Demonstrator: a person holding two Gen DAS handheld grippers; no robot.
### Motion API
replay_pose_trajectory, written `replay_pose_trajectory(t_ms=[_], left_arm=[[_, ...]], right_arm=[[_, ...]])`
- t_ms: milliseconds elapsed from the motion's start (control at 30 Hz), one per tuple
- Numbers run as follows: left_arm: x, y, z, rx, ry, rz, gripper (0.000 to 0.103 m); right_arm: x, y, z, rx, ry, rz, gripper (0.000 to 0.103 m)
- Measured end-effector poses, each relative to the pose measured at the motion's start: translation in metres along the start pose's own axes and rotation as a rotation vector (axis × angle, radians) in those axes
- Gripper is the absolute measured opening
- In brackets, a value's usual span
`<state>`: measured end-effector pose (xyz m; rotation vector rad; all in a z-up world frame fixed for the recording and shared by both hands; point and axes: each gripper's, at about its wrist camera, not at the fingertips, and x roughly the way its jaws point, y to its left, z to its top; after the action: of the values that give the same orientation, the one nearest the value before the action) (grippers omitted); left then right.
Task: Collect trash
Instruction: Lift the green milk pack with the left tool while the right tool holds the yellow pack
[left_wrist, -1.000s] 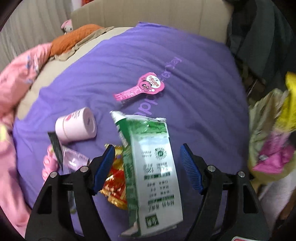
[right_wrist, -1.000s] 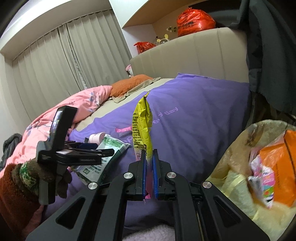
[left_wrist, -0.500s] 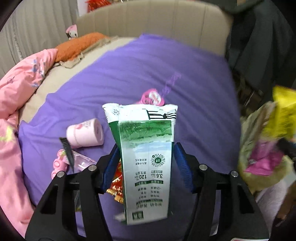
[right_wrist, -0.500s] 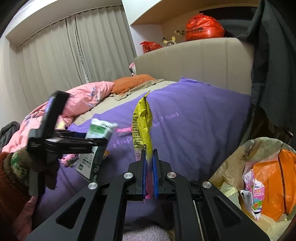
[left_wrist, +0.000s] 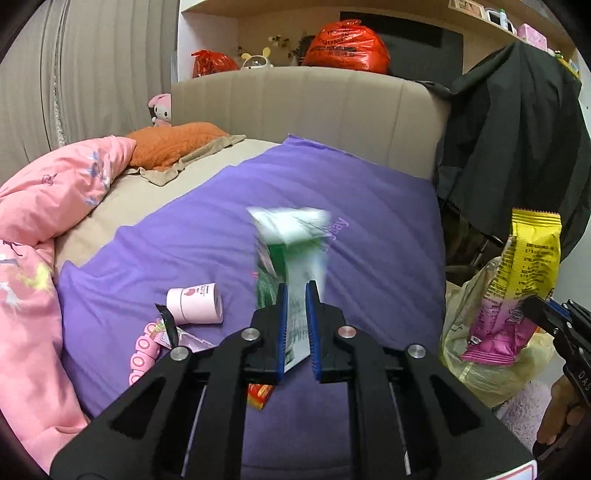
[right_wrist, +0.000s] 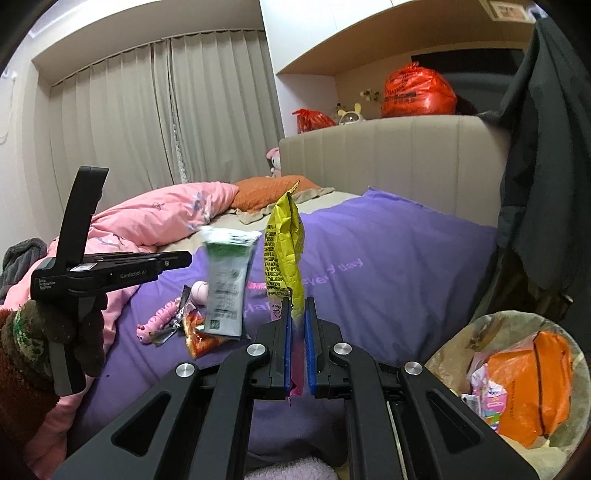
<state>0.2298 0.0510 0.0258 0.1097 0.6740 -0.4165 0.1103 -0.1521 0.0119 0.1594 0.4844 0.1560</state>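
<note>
My left gripper (left_wrist: 295, 295) is shut on a green and white carton (left_wrist: 291, 251) and holds it upright above the purple bedspread (left_wrist: 369, 206); it also shows in the right wrist view (right_wrist: 225, 280). My right gripper (right_wrist: 297, 306) is shut on a yellow and pink snack wrapper (right_wrist: 282, 251), which stands up from the jaws and shows in the left wrist view (left_wrist: 524, 266). A trash bag (right_wrist: 517, 376) with wrappers inside sits low at the right. A pink tube (left_wrist: 195, 302), a red wrapper (right_wrist: 199, 339) and a pink toy (left_wrist: 142, 354) lie on the bed.
A pink duvet (left_wrist: 48, 206) covers the bed's left side. An orange pillow (left_wrist: 173, 144) lies by the beige headboard (left_wrist: 314, 99). A dark garment (left_wrist: 517, 129) hangs at the right. Orange bags (left_wrist: 347, 46) sit on the shelf behind.
My left gripper closed on the carton, lifted it off the bed and tilted up. The right gripper kept hold of the yellow wrapper and rose slightly.
</note>
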Motion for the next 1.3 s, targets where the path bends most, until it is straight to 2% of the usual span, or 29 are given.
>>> replay_pose_trajectory(t_ms=[100, 167, 200, 233, 300, 400, 500, 600, 767, 867, 933, 1067, 1167, 1300], left_arm=[[-0.004, 0.003, -0.003, -0.009, -0.006, -0.026, 0.014], [-0.001, 0.005, -0.008, -0.014, 0.006, -0.054, 0.028], [0.002, 0.007, -0.010, -0.017, 0.006, -0.057, 0.041], [0.006, 0.008, -0.013, -0.023, 0.008, -0.061, 0.048], [0.018, 0.014, -0.016, -0.040, 0.030, -0.055, 0.050], [0.039, 0.023, -0.019, -0.079, 0.078, -0.027, 0.061], [0.069, 0.032, -0.012, -0.108, 0.151, 0.018, 0.063], [0.096, 0.042, -0.001, -0.132, 0.180, 0.076, 0.070], [0.168, 0.062, 0.015, -0.134, 0.294, 0.137, 0.071], [0.200, 0.070, 0.017, -0.110, 0.360, 0.145, 0.071], [0.216, 0.070, 0.017, -0.089, 0.396, 0.120, 0.071], [0.222, 0.055, 0.016, -0.064, 0.404, -0.029, 0.071], [0.223, 0.050, 0.018, -0.046, 0.397, -0.035, 0.071], [0.228, 0.063, 0.029, -0.118, 0.408, -0.047, 0.071]], right_arm=[[-0.007, 0.002, -0.001, 0.000, -0.004, -0.005, 0.008], [-0.010, 0.001, -0.004, -0.006, -0.003, -0.010, 0.008], [-0.011, 0.000, -0.005, -0.006, -0.002, -0.012, 0.008], [-0.011, -0.002, -0.006, -0.003, 0.001, -0.014, 0.008], [-0.008, -0.011, -0.008, 0.019, 0.011, -0.011, 0.008], [-0.003, -0.023, -0.011, 0.048, 0.025, -0.005, 0.008], [0.006, -0.032, -0.010, 0.058, 0.037, 0.001, 0.008], [0.020, -0.038, -0.007, 0.059, 0.049, 0.012, 0.008], [0.045, -0.045, -0.002, 0.053, 0.076, 0.024, 0.008], [0.059, -0.047, -0.002, 0.032, 0.098, 0.023, 0.008], [0.067, -0.049, -0.003, 0.023, 0.110, 0.021, 0.008], [0.079, -0.055, -0.005, 0.027, 0.127, 0.019, 0.008], [0.085, -0.059, -0.004, 0.037, 0.133, 0.020, 0.008], [0.088, -0.058, -0.002, 0.024, 0.136, 0.019, 0.008]])
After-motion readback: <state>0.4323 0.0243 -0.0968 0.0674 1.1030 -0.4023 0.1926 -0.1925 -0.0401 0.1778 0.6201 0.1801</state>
